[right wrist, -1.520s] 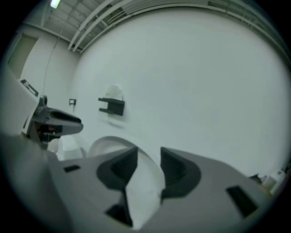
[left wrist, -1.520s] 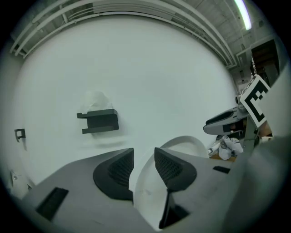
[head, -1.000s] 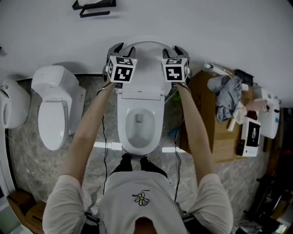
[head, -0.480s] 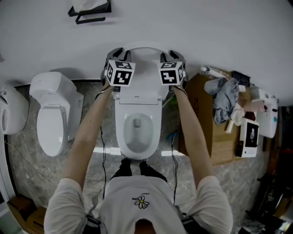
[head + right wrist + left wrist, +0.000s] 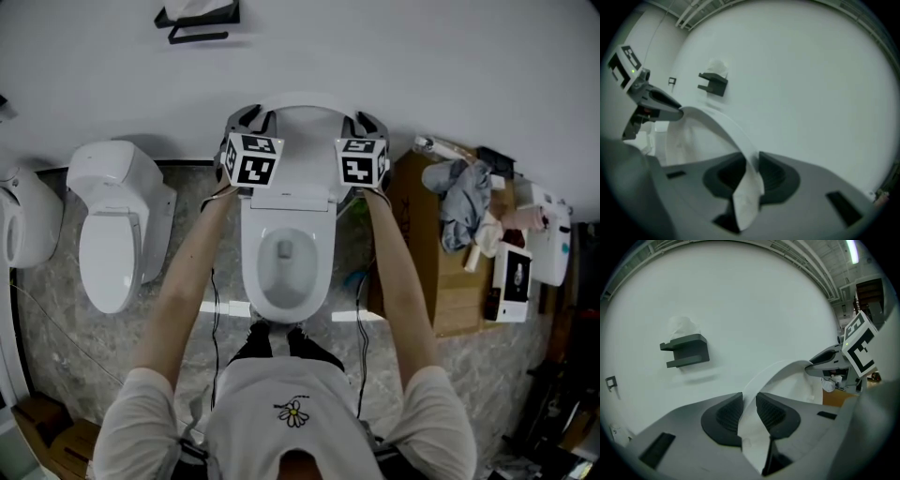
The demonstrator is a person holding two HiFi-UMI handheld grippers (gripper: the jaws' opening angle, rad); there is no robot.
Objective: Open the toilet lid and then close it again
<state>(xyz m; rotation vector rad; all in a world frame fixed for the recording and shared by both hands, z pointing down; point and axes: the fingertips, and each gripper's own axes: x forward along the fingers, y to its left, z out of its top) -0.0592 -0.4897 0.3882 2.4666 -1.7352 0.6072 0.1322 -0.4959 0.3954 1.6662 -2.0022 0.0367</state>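
Stone floor point(image 5: 56, 319) bears toilet point(image 5: 286, 208); neighbouring toilet point(image 5: 108, 253); cardboard box point(image 5: 441, 281)

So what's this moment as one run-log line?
toilet lid: up against wall | left gripper: jaws just closed on lid's rim | right gripper: jaws just closed on lid's rim | next, likely: lower lid

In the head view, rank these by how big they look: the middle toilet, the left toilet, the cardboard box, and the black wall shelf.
1. Middle toilet, largest.
2 and 3. Cardboard box and left toilet look alike; the box is partly covered, so no ranking.
4. Black wall shelf, smallest.
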